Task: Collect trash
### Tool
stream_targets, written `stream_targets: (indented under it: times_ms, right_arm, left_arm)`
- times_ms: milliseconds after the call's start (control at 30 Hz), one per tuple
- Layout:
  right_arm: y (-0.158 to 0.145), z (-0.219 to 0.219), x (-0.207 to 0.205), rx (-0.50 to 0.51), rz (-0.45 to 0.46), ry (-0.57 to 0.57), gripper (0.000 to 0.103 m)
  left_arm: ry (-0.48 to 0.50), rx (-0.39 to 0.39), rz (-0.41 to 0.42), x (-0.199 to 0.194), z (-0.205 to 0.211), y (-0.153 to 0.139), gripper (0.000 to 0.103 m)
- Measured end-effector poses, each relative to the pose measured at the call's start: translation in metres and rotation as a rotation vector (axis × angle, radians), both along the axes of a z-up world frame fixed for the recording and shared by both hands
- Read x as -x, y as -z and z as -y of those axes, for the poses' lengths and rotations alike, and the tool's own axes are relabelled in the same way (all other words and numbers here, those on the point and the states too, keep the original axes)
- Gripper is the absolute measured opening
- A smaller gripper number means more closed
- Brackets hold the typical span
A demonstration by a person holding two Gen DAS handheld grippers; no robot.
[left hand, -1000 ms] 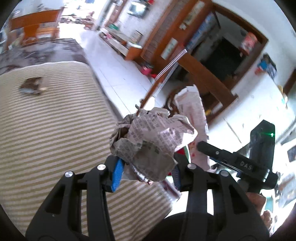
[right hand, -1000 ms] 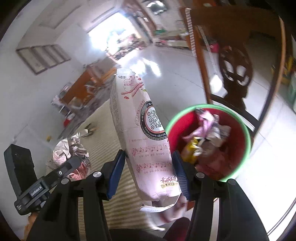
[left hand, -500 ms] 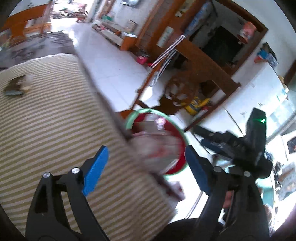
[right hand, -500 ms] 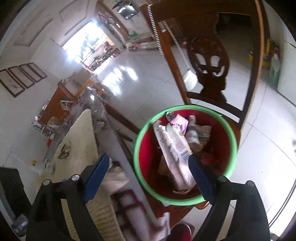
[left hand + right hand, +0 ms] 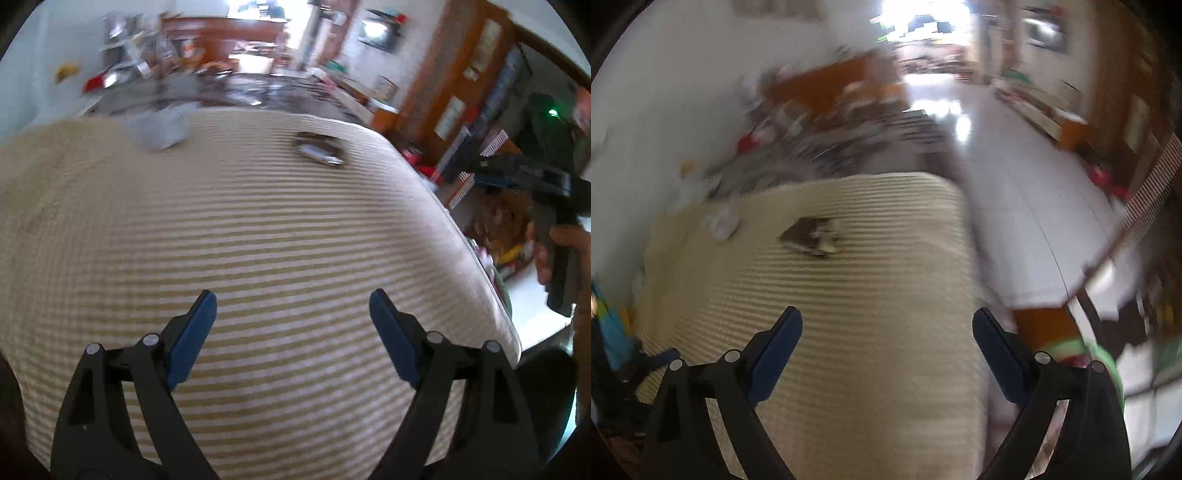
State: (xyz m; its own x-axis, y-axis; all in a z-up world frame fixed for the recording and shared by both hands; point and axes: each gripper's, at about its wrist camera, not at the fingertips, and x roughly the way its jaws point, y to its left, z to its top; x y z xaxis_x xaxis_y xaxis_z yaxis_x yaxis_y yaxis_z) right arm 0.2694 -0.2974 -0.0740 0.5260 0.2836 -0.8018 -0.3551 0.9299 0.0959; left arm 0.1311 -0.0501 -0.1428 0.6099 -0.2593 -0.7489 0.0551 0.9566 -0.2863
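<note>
The left wrist view is showing us our left gripper [image 5: 291,332] with its blue-padded fingers [image 5: 190,338] spread wide and nothing between them, hanging over the cream-and-tan striped cloth covering the tabletop [image 5: 258,236]. Taking that striped cloth as our landmark, two pieces of trash are lying on its far part: a pale crumpled sheet of paper or plastic [image 5: 160,125] toward the far left, and a dark flattened wrapper with a shiny edge [image 5: 319,147] toward the far right, well apart from each other and from our fingers. Beyond the cloth's right edge, our right hand [image 5: 557,254] is gripping the handle of the other tool.

In the right wrist view we are seeing our right gripper [image 5: 886,354] over the near right part of the same cloth, its fingers opening and already wide apart, with nothing between them. The dark wrapper [image 5: 810,234] and the pale crumpled piece [image 5: 722,221] are sitting toward the cloth's far end. A green-rimmed red bin [image 5: 1104,365] is peeking in just off the cloth's near right corner, blurred and half hidden behind our tool.

We are judging the task as partly done: both grippers are empty, and at least these two pieces are waiting to be picked up and carried to the bin.
</note>
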Motion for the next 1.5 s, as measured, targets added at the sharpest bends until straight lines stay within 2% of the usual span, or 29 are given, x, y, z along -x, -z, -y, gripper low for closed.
stream_targets:
  times_ms: [67, 100, 267, 300, 367, 433, 533, 567, 600, 633, 667, 700, 767, 900, 1000, 1033, 1167, 1267, 1300, 1367, 1400, 1500]
  right_arm:
    - [0.015, -0.032, -0.025, 0.031, -0.047, -0.036, 0.09]
    - [0.02, -0.042, -0.037, 0.046, -0.057, -0.033, 0.09]
    - [0.049, -0.099, -0.083, 0.174, -0.052, -0.041, 0.09]
    - [0.057, -0.111, -0.09, 0.203, -0.066, -0.051, 0.09]
    - [0.068, -0.124, -0.096, 0.262, -0.065, -0.052, 0.09]
    - [0.073, -0.134, -0.099, 0.321, -0.025, -0.044, 0.08]
    - [0.076, -0.138, -0.102, 0.329, -0.005, -0.024, 0.077]
    - [0.076, -0.139, -0.102, 0.32, 0.0, -0.023, 0.071]
    - [0.075, -0.138, -0.1, 0.316, 0.007, -0.027, 0.056]
    - [0.069, -0.14, -0.093, 0.313, 0.038, -0.048, 0.051]
    - [0.063, -0.142, -0.086, 0.325, 0.069, -0.066, 0.041]
    - [0.057, -0.142, -0.078, 0.335, 0.087, -0.084, 0.035]
    - [0.047, -0.14, -0.061, 0.301, 0.083, -0.126, 0.03]
    - [0.029, -0.117, -0.02, 0.199, 0.045, -0.167, 0.022]
    - [0.017, -0.086, 0.024, 0.061, -0.013, -0.164, 0.021]
    - [0.017, -0.078, 0.047, 0.022, -0.027, -0.159, 0.021]
    - [0.024, -0.053, 0.097, -0.071, -0.034, -0.117, 0.021]
    - [0.023, -0.042, 0.101, -0.151, -0.066, -0.072, 0.021]
    - [0.019, -0.041, 0.099, -0.163, -0.05, -0.065, 0.021]
    - [0.015, -0.039, 0.098, -0.159, -0.026, -0.056, 0.021]
    - [0.016, -0.037, 0.097, -0.167, -0.032, -0.05, 0.021]
    - [0.018, -0.028, 0.094, -0.218, -0.064, -0.029, 0.021]
  left_arm:
    - [-0.039, 0.074, -0.018, -0.001, -0.012, 0.0, 0.082]
    - [-0.045, 0.087, -0.02, 0.0, -0.015, 0.0, 0.082]
    - [-0.122, 0.152, 0.012, -0.005, -0.044, -0.007, 0.082]
    - [-0.156, 0.21, -0.003, -0.008, -0.058, -0.004, 0.082]
    - [-0.181, 0.244, -0.015, -0.005, -0.065, 0.002, 0.082]
    - [-0.218, 0.267, -0.02, -0.009, -0.072, 0.004, 0.082]
    - [-0.251, 0.294, -0.008, -0.004, -0.076, 0.0, 0.082]
    - [-0.259, 0.305, -0.002, -0.003, -0.078, -0.001, 0.082]
    - [-0.262, 0.308, 0.002, -0.003, -0.08, -0.002, 0.082]
    - [-0.261, 0.307, 0.003, -0.003, -0.075, -0.004, 0.082]
    - [-0.26, 0.307, 0.001, -0.005, -0.073, -0.006, 0.082]
    - [-0.258, 0.306, 0.001, 0.004, -0.065, -0.007, 0.082]
    - [-0.261, 0.305, -0.002, 0.008, -0.063, -0.005, 0.082]
    - [-0.274, 0.285, -0.001, 0.012, -0.064, -0.006, 0.082]
    - [-0.281, 0.266, 0.002, 0.017, -0.068, -0.011, 0.082]
    - [-0.29, 0.235, 0.01, 0.015, -0.067, -0.012, 0.082]
    - [-0.316, 0.178, 0.002, -0.003, -0.067, -0.012, 0.082]
    - [-0.322, 0.127, 0.035, -0.028, -0.069, -0.021, 0.082]
    - [-0.334, 0.054, 0.073, -0.05, -0.07, -0.027, 0.082]
    - [-0.338, -0.003, 0.082, -0.072, -0.073, -0.029, 0.082]
    - [-0.33, -0.046, 0.079, -0.1, -0.077, -0.028, 0.082]
    - [-0.331, -0.082, 0.06, -0.132, -0.083, -0.02, 0.082]
